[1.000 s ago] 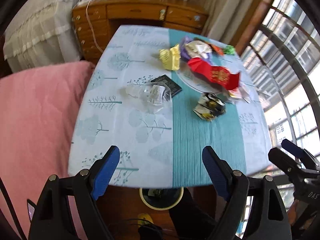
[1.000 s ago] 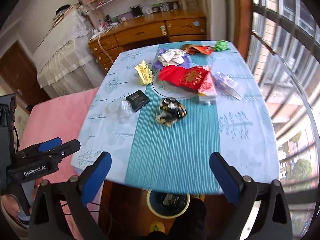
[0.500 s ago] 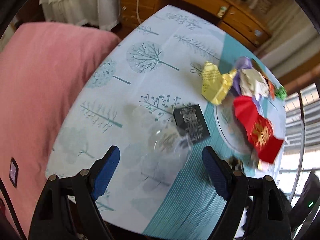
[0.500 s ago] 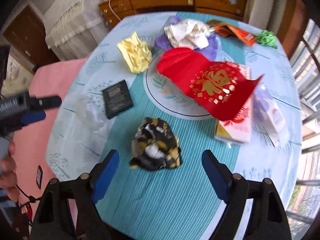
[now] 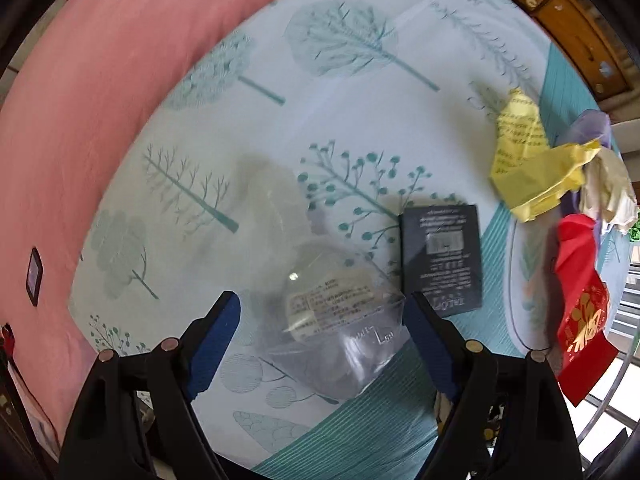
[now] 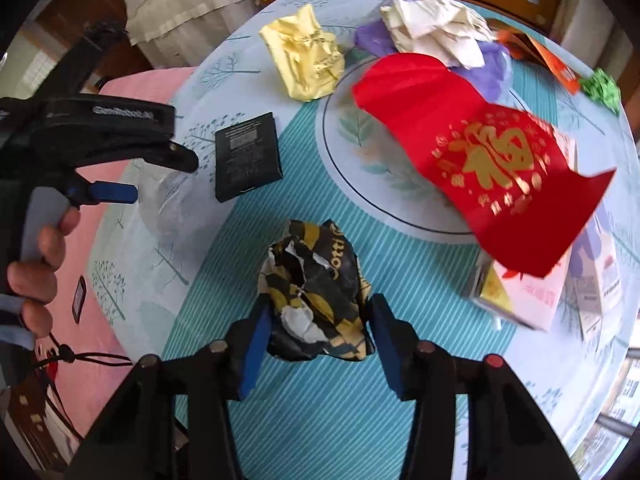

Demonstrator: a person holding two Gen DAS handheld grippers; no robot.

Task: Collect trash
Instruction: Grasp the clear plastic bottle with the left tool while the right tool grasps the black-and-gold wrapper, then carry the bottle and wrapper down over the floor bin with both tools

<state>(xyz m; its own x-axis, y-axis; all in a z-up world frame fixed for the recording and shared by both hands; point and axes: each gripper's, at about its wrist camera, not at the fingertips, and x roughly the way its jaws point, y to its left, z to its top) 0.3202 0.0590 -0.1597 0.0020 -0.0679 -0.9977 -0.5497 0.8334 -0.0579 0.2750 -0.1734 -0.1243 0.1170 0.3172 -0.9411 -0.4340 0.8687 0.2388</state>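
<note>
A clear plastic container (image 5: 336,320) with a printed label lies on the tablecloth (image 5: 320,120) between the fingers of my open left gripper (image 5: 320,320); it also shows faintly in the right wrist view (image 6: 176,204). A crumpled black-and-gold wrapper (image 6: 316,292) lies between the fingers of my right gripper (image 6: 316,320), whose blue pads stand close at both its sides. Whether they press it I cannot tell. The left gripper (image 6: 120,160) shows at the left of the right wrist view.
A black card packet (image 5: 440,256) (image 6: 246,156), yellow crumpled paper (image 5: 524,160) (image 6: 308,60), a red envelope (image 6: 480,156) (image 5: 580,308), white paper (image 6: 432,24), purple plastic (image 6: 492,68), a green scrap (image 6: 600,88) and pink boxes (image 6: 536,296) lie on the table. A pink bed (image 5: 80,120) is left.
Both grippers came down close to the table. The left now straddles the clear container. The right jaws narrowed around the black-and-gold wrapper.
</note>
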